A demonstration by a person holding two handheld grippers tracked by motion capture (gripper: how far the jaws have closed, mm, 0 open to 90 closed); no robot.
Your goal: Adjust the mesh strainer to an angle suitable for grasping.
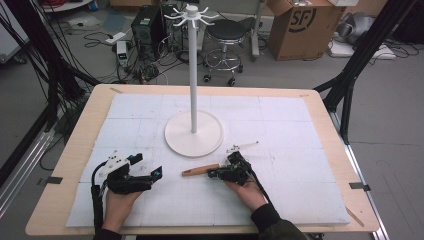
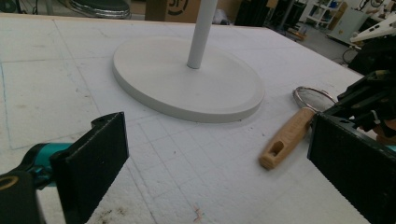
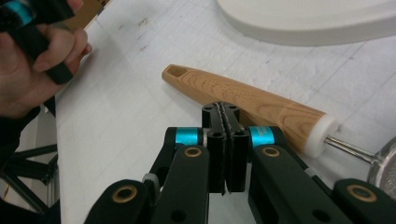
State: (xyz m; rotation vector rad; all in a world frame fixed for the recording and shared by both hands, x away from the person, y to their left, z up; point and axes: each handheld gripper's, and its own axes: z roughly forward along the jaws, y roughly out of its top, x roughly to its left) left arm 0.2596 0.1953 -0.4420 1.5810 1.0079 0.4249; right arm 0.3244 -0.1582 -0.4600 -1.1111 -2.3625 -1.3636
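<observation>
The wooden-handled strainer (image 3: 247,105) is seen lying flat on the white mat of the counter (image 1: 300,190), just in front of the round base of the white stand (image 1: 194,134), handle end pointing toward the left claw. The right claw (image 3: 226,112) is seen with its jaws pressed fully together, nothing between them, tips right at the wooden handle. The left claw (image 2: 217,158) is held wide open above the mat, nothing gripped, well apart from the handle.

Left gripper (image 1: 145,172) rests low with jaws spread wide, while the right gripper (image 3: 226,114) has jaws pressed together.
</observation>
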